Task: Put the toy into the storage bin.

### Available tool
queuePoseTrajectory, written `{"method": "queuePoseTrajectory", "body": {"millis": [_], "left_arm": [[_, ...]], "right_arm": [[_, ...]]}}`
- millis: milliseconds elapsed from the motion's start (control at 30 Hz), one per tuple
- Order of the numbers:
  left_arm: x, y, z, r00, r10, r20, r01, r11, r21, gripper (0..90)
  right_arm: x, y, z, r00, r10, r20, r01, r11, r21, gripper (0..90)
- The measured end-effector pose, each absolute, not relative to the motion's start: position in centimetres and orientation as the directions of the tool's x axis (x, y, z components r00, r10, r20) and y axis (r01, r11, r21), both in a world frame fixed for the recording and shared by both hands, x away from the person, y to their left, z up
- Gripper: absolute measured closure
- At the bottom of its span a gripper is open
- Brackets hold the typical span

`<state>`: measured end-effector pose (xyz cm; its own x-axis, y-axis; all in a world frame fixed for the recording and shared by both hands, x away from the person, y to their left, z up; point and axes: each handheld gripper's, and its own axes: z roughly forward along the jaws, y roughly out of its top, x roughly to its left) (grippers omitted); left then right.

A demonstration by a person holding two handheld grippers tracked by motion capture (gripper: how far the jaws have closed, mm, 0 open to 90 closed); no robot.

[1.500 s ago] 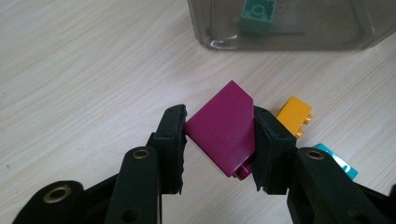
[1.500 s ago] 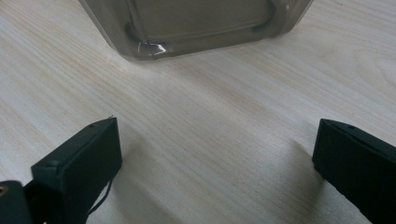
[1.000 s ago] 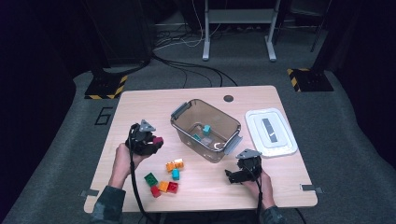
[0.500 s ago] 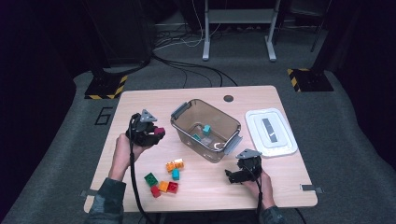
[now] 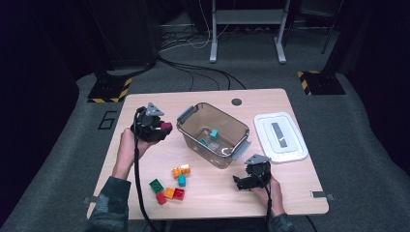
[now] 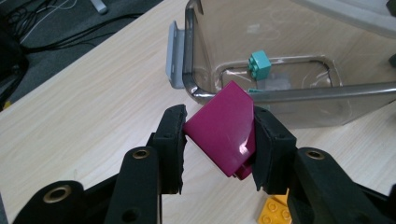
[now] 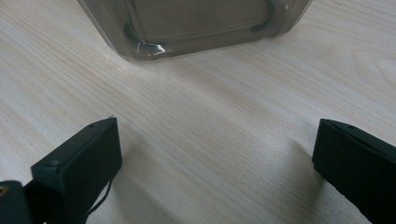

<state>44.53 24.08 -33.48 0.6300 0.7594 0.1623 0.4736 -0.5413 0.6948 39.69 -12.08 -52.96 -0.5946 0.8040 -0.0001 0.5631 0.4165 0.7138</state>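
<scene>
My left gripper [image 5: 162, 129] [image 6: 218, 135] is shut on a magenta brick [image 6: 223, 129] [image 5: 166, 126], held tilted above the table just left of the clear plastic bin [image 5: 191, 129] [image 6: 201, 56]. Inside the bin lie a teal brick [image 5: 213, 134] [image 6: 259, 65] and a second small teal piece. My right gripper [image 5: 238, 181] [image 7: 215, 154] rests low over bare wood near the table's front right, jaws wide apart with nothing between them; the bin's wall [image 7: 187, 28] stands just ahead of it.
Several loose bricks lie at the front left: orange [image 5: 181, 170], teal [image 5: 182, 181], green [image 5: 155, 185], red [image 5: 178, 194]. A white lid [image 5: 280, 137] lies right of the bin. The wooden table [image 5: 145, 164] ends close behind both hands.
My left gripper has lifted with the magenta brick and moved toward the bin's left side. The right gripper has stayed put.
</scene>
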Motion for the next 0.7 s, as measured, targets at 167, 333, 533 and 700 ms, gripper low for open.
{"method": "queuePoseTrajectory", "body": {"millis": [167, 333, 533, 700], "left_arm": [[44.9, 23.6, -32.8, 0.633, 0.757, 0.162, 0.466, -0.54, 0.7, 59.1], [45.4, 22.9, -32.3, 0.633, 0.757, 0.165, 0.459, -0.538, 0.707, 59.1], [46.1, 22.3, -31.6, 0.637, 0.752, 0.172, 0.446, -0.542, 0.712, 59.1], [46.7, 21.8, -31.2, 0.641, 0.747, 0.176, 0.442, -0.546, 0.711, 59.1]], "right_arm": [[39.7, -12.1, -53.0, -0.594, 0.804, 0.0, 0.563, 0.416, 0.714, 0.6], [39.7, -12.1, -53.0, -0.595, 0.804, 0.0, 0.563, 0.416, 0.714, 0.6], [39.7, -12.1, -53.0, -0.595, 0.804, 0.0, 0.563, 0.416, 0.714, 0.6], [39.7, -12.1, -53.0, -0.594, 0.804, 0.0, 0.563, 0.416, 0.714, 0.6]]}}
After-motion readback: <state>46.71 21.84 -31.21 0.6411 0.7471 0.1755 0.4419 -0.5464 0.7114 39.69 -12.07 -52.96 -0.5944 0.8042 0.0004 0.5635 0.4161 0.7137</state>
